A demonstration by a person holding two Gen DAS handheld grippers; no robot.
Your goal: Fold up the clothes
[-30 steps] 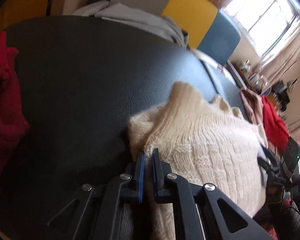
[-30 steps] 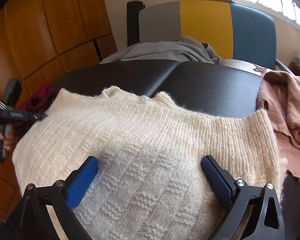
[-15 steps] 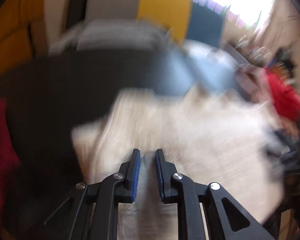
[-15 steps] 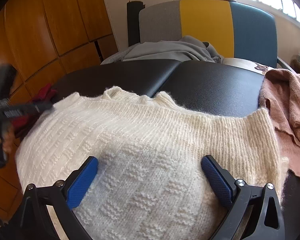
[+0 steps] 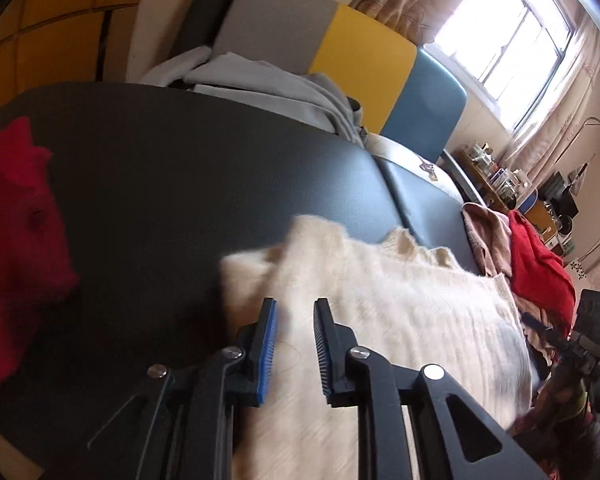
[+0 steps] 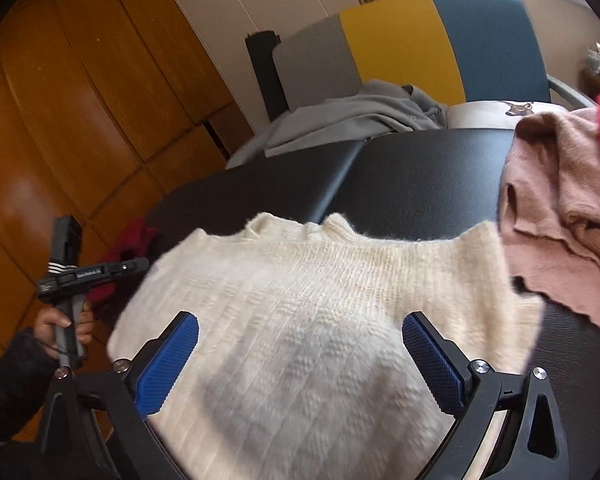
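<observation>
Along the black padded bench's (image 6: 420,176) near edge, the cream knit sweater (image 6: 308,300) stretches sideways; left gripper (image 5: 294,344) opening, empty, at its left end, right gripper (image 6: 300,364) wide over its middle.

Cream knit sweater (image 6: 308,292) lies seemingly folded on black padded table (image 6: 420,176).

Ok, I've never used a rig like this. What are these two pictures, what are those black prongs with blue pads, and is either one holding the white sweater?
Each picture comes from a camera on a hand-held gripper, looking forward along its two fingers. No robot arm: a person carries one in each hand.

Left view: the left gripper, jaws a little apart and opening. The cream sweater lies beneath, not pinched.

Right view: the right gripper, jaws wide open over the same sweater, holding nothing. At its left edge you see the person's left hand carrying the other gripper.

The sweater lies on a black padded surface. A pink garment lies beside it and a dark red one on the other side.
</observation>
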